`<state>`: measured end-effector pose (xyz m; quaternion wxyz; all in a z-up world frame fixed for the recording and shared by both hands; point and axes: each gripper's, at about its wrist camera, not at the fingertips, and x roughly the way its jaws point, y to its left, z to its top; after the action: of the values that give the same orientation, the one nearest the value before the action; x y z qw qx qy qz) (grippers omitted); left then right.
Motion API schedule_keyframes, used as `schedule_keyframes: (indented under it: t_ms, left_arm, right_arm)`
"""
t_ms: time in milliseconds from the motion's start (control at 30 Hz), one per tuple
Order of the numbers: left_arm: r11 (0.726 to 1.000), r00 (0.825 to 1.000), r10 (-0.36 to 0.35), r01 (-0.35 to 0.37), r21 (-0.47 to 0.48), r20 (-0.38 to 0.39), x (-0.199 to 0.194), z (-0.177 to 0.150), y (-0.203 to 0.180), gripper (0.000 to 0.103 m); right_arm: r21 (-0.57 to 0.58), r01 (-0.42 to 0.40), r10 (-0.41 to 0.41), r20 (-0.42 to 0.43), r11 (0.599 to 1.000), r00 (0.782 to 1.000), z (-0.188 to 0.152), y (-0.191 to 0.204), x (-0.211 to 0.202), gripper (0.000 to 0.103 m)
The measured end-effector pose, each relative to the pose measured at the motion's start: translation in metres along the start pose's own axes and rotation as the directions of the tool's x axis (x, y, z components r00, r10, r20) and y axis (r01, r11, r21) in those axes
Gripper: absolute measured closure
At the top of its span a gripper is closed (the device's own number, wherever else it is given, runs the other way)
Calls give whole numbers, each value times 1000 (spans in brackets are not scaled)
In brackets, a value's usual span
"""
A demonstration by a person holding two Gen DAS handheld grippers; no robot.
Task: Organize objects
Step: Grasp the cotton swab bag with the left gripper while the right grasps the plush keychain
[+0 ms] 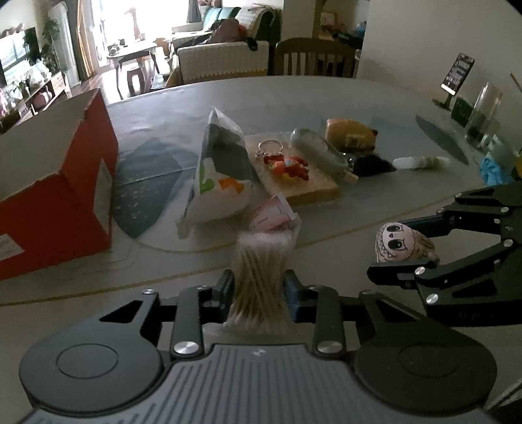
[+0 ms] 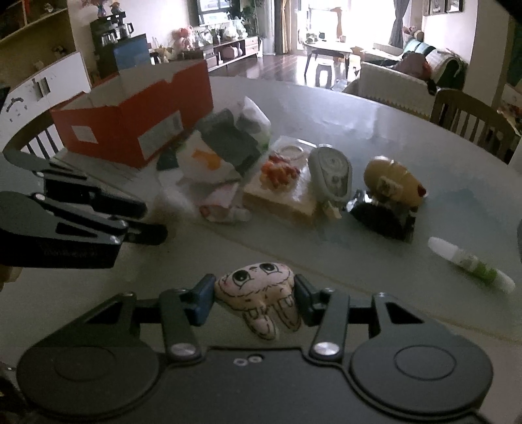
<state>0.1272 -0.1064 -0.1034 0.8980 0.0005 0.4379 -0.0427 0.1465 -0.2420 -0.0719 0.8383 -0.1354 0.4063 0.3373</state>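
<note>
Above the tabletop [image 1: 326,98], cotton swabs [image 1: 259,280] are gripped by the left claw [image 1: 259,287] and a plush toy [image 2: 257,293] by the right claw [image 2: 254,296], while most items are judged unsorted outside the red box [image 1: 58,195].

Large round grey-topped table [image 2: 375,124] filled the foreground. Brown slatted wooden chair [image 1: 314,57] stood at 12 o'clock behind it, cream fabric sofa [image 1: 222,60] at 11. Bright sunlit window [image 2: 368,19] overexposed at 1 o'clock in right view. Dark glossy wood floor [image 2: 277,70] reflected light. Plain white wall [image 1: 440,39] at 2 o'clock.

Home: sofa [image 1: 225,57], dining table [image 1: 326,91], chairs [image 1: 314,57].
</note>
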Motion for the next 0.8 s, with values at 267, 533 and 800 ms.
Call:
schedule_keyframes:
  t_ms: [267,533,800]
  left_arm:
    - [998,998,-58,58,2,22,-11,-7,17,83]
    - [985,990,-139,137,108,16,8,-2,19,22]
    - [968,991,-127,134,214,-47,36,-9,6,22]
  right_arm:
    - [6,43,-43,7,999,999,6,14,-12,53]
    - [82,131,-130,-21,988,991,2,26,-22,53]
    - [157,201,-196,-49,967,979,-7,39,-35,53]
